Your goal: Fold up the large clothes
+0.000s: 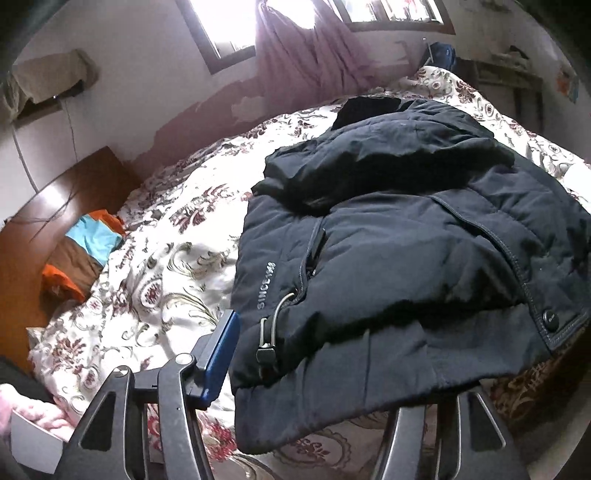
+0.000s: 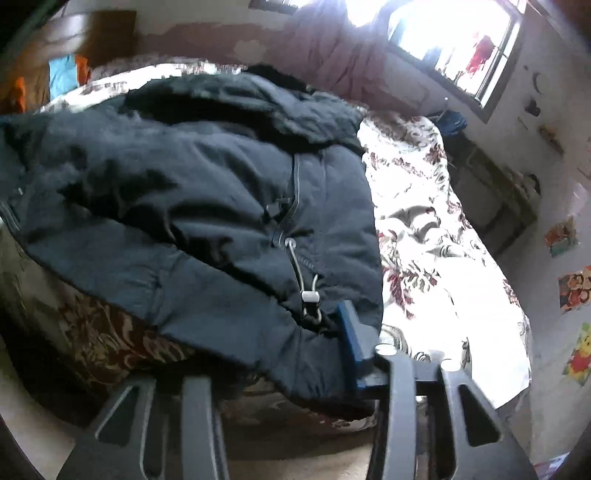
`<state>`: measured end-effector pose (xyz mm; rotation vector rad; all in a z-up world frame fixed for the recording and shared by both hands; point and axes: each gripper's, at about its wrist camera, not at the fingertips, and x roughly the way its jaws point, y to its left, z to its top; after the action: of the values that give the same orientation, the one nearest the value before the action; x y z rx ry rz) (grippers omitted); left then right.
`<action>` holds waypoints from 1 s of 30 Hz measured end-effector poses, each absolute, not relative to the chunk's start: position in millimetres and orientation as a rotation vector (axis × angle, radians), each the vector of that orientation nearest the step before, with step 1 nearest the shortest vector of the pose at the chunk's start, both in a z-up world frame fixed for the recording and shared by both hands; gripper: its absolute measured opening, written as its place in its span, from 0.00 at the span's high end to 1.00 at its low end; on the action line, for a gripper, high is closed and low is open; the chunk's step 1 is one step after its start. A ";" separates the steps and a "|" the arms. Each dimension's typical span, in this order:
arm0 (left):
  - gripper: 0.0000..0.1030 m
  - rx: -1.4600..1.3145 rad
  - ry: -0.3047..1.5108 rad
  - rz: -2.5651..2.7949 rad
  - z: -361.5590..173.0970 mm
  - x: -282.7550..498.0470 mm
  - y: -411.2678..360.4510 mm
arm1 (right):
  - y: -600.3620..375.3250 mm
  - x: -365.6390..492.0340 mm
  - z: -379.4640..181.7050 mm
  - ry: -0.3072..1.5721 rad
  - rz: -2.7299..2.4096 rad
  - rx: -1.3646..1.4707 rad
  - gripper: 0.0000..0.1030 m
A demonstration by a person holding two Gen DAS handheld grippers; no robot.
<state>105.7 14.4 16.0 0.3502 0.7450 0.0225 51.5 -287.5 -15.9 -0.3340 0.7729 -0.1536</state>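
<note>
A bulky, soft navy padded jacket (image 1: 388,236), partly folded, lies on the floral bedspread (image 1: 155,258), its hem sagging off the near edge between the spread left gripper (image 1: 314,391) and spread right gripper (image 2: 258,369), hem corners offering the likeliest hold.

The jacket (image 1: 406,236) lies on the quilt (image 1: 162,266), which covers the bed, with its hem hanging over the near edge. The left gripper (image 1: 314,369) sits at the jacket's near left corner, one finger (image 1: 218,358) just left of the hem, the other hidden under the cloth. The right gripper (image 2: 258,354) sits at the near right corner, one finger (image 2: 352,343) against the hem's right side. The headboard (image 1: 55,206) stands far left, with a pillow (image 1: 85,254) before it. The curtain (image 1: 306,62) hangs behind the bed, under the window (image 1: 221,29)
</note>
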 end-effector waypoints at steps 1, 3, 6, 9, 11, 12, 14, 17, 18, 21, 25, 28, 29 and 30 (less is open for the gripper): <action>0.62 0.341 0.750 0.005 15.1 104.6 14.5 | -289.3 49.0 -13.9 0.761 -0.146 -0.325 0.78; 0.74 0.324 0.730 -0.027 15.9 98.1 13.1 | -288.4 43.6 -6.2 0.714 -0.138 -0.309 0.87; 0.89 0.261 0.626 -0.041 26.1 80.9 14.5 | -282.2 27.2 9.6 0.606 -0.179 -0.284 0.91; 0.91 0.205 0.549 -0.047 40.1 67.7 20.6 | -282.6 13.4 25.5 0.530 -0.199 -0.231 0.93; 0.92 0.186 0.505 -0.053 51.6 57.3 25.0 | -282.4 0.3 38.8 0.473 -0.205 -0.213 0.94; 0.92 0.186 0.491 -0.053 57.0 53.2 25.8 | -282.0 -4.8 44.8 0.451 -0.207 -0.213 0.94; 0.92 0.164 0.459 -0.059 72.4 39.8 29.7 | -280.0 -20.7 61.1 0.394 -0.209 -0.216 0.94; 0.93 0.059 0.413 -0.079 97.9 22.8 43.0 | -277.8 -42.0 81.0 0.316 -0.203 -0.226 0.94; 0.93 0.039 0.398 -0.081 104.7 18.7 44.9 | -277.9 -47.7 86.3 0.292 -0.202 -0.231 0.94; 0.93 0.003 0.335 -0.096 130.6 6.8 46.1 | -278.4 -61.7 104.0 0.233 -0.209 -0.237 0.94; 0.93 0.012 0.245 -0.113 164.0 -9.3 43.5 | -275.1 -86.7 132.3 0.144 -0.227 -0.221 0.94; 0.93 0.023 0.198 -0.124 184.4 -20.3 42.1 | -275.1 -100.4 151.4 0.081 -0.232 -0.211 0.94; 0.93 0.027 0.185 -0.126 190.9 -23.0 42.1 | -274.3 -102.4 161.8 0.052 -0.233 -0.212 0.94; 0.93 0.029 0.175 -0.129 195.3 -25.2 41.4 | -274.3 -105.9 167.0 0.031 -0.235 -0.214 0.94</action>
<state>-25.2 41.4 195.3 0.0288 0.1755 -0.1290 -105.9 -274.3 167.0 -0.2136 0.0315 -0.2352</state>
